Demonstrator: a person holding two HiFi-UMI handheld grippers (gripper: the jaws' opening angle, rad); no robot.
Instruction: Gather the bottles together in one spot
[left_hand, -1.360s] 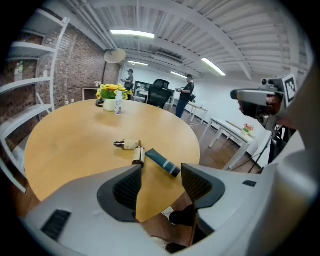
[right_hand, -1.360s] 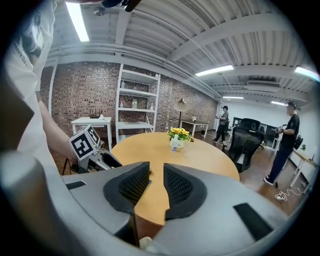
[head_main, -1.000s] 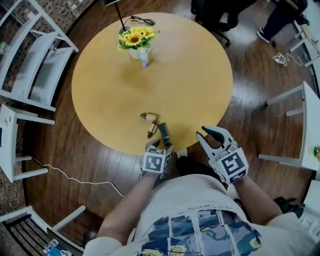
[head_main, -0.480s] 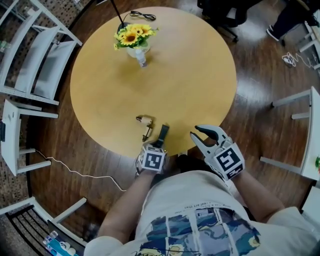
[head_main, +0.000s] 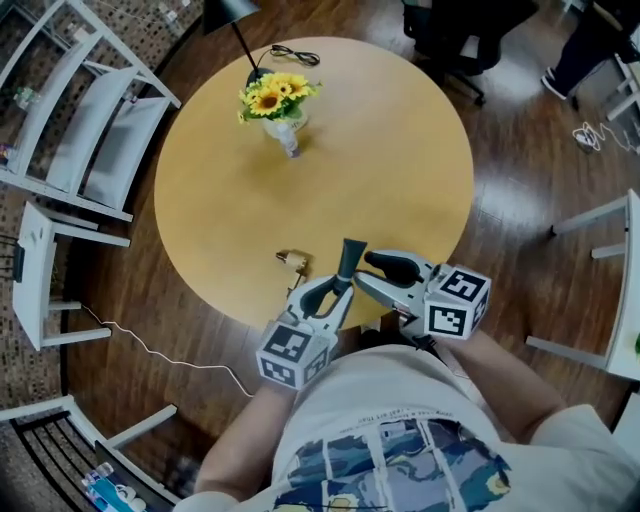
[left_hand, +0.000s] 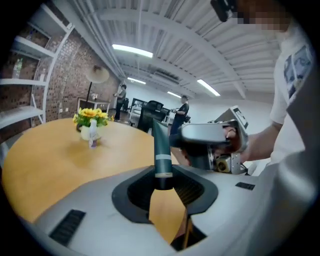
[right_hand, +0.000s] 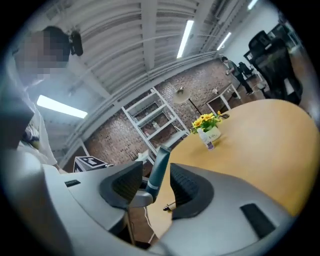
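Left gripper (left_hand: 162, 185): just closed down narrow, pinching the cap end of the dark green tube (left_hand: 161, 145), held up clear of the round table (head_main: 400, 150) at its near edge. Right gripper (right_hand: 150, 187): just opened wide, straddling that same tube, pads off it. Barely started, by the look. Small brown bottle (head_main: 293, 260) lying alone by the near edge, little clear bottle (head_main: 289, 140) far off beside the sunflower vase (head_main: 272, 110). No grouping yet.

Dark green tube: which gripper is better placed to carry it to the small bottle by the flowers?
Left. The left gripper clamps the tube aloft. On the right gripper the jaws have just been opening, loose around it.
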